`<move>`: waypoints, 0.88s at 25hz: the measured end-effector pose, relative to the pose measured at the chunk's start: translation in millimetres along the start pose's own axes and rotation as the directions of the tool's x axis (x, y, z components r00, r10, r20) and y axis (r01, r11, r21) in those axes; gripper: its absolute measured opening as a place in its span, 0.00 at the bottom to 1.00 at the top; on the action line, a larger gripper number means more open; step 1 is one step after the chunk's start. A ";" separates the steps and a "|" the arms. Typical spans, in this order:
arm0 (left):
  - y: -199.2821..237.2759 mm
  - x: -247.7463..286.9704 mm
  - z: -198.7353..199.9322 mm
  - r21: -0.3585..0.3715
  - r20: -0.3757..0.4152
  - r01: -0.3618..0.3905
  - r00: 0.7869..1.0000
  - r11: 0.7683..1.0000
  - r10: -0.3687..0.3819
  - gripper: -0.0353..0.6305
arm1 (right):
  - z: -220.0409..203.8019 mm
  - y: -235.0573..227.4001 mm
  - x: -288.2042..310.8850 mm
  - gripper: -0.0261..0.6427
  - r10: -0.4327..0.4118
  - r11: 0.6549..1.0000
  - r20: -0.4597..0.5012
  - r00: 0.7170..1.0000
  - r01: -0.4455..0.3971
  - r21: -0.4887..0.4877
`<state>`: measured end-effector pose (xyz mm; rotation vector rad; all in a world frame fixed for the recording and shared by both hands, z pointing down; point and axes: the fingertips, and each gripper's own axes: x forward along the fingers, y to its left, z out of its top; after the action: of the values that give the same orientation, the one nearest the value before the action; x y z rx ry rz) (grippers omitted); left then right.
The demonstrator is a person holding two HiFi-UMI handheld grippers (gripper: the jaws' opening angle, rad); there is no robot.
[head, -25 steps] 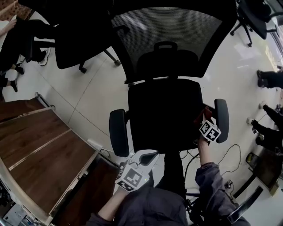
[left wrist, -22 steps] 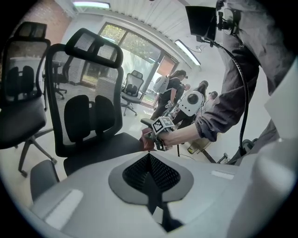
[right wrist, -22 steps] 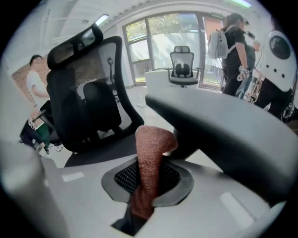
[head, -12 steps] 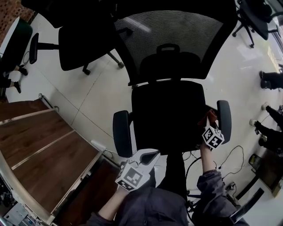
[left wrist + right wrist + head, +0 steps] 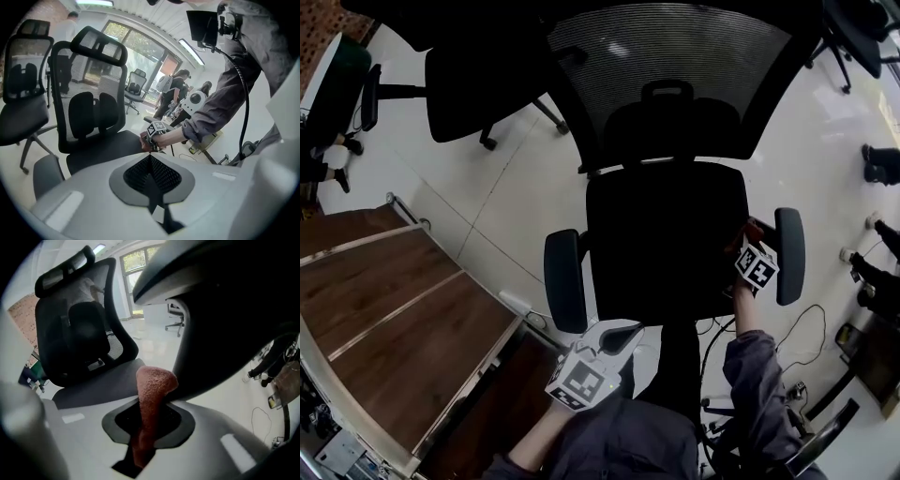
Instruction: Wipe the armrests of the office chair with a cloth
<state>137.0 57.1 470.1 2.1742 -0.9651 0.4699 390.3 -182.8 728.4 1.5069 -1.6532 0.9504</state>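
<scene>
While the one cloth (image 5: 152, 390), a reddish-brown terry piece, stands clamped between the closed jaws of the right gripper (image 5: 146, 439), its free upper end bulges out and touches the dark right armrest (image 5: 225, 310). From the head view, that cloth sits at the inner edge of this armrest, towards its rear half, beside the seat (image 5: 666, 234).

One office chair (image 5: 670, 141) stands in front of the person, with a mesh back (image 5: 670, 56) and two armrests. The left armrest (image 5: 565, 279) is bare, with nothing touching it.

Of the two grippers, the left gripper (image 5: 617, 335) hangs low by the seat's front edge, near the left armrest but apart from it. Its jaws are pressed together with nothing between them.

Farther out, two more chairs show on the pale floor (image 5: 487, 187), one (image 5: 478, 80) behind on the left and one (image 5: 862, 28) at the upper right corner. One wooden desk (image 5: 384, 319) fills the lower left, and a cable (image 5: 802, 323) loops on the floor to the right of the chair.
</scene>
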 end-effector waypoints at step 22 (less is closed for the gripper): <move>3.4 -7.4 23.2 0.018 0.039 0.039 0.998 0.999 -0.040 0.08 | 26.7 8.1 -81.1 0.12 0.002 0.998 0.135 0.991 -0.011 0.068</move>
<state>130.6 42.4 451.5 2.2217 -0.9402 0.4197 388.4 -166.2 644.2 1.6450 -1.7368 0.9353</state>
